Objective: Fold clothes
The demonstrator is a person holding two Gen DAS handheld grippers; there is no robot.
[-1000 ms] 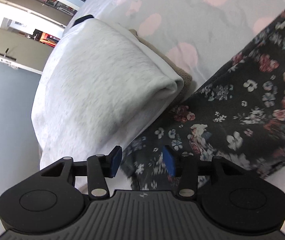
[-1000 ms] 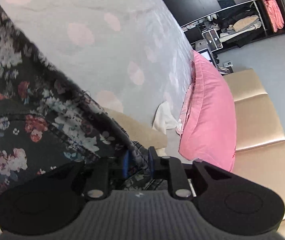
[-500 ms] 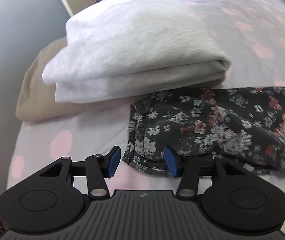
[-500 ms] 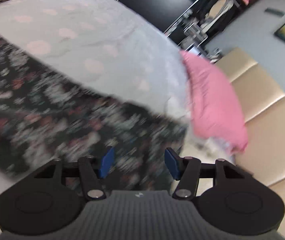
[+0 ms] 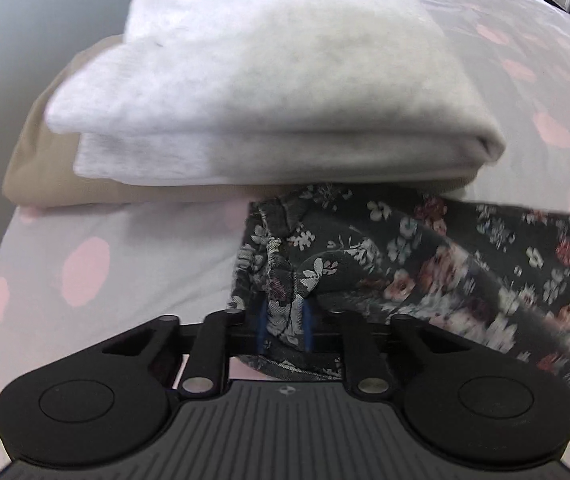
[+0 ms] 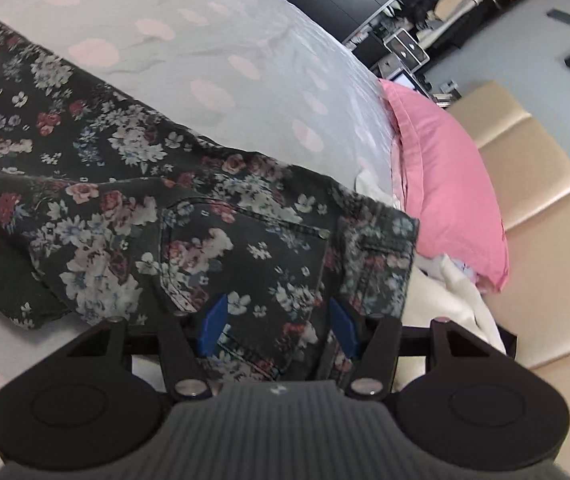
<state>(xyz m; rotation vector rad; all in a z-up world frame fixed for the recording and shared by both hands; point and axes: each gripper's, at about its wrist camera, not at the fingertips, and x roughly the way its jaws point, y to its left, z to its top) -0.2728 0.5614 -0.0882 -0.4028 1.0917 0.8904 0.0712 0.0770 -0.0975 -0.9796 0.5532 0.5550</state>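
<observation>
While the floral trousers (image 5: 425, 268) lie stretched across the bedsheet (image 5: 133, 240), I have my left claw (image 5: 283, 326) pinched tight on one bunched end of them, the blue pads (image 5: 261, 326) nearly together with a fold of hem cloth squeezed between. From that claw the dark fabric runs off to the right and slightly ahead, blurred at its far part. My right claw (image 6: 277, 326) hangs wide apart above the other end (image 6: 245, 240), its blue pads (image 6: 213, 322) spread to either side of the back pocket (image 6: 241, 248); I cannot tell whether the pads touch the cloth, but they grip nothing. The waistband sits just right of that claw.

Straight ahead of the left claw, touching the trousers' upper edge, a folded grey garment (image 5: 269, 80) rests on a tan one (image 5: 45, 176), both on the sheet with its pink spots. Ahead and to the right of the right claw a pink pillow (image 6: 449, 184) leans near a beige padded headboard (image 6: 545, 184), with some white cloth (image 6: 457, 300) bunched beside the waistband. Far beyond it I see dark shelving (image 6: 425, 20).
</observation>
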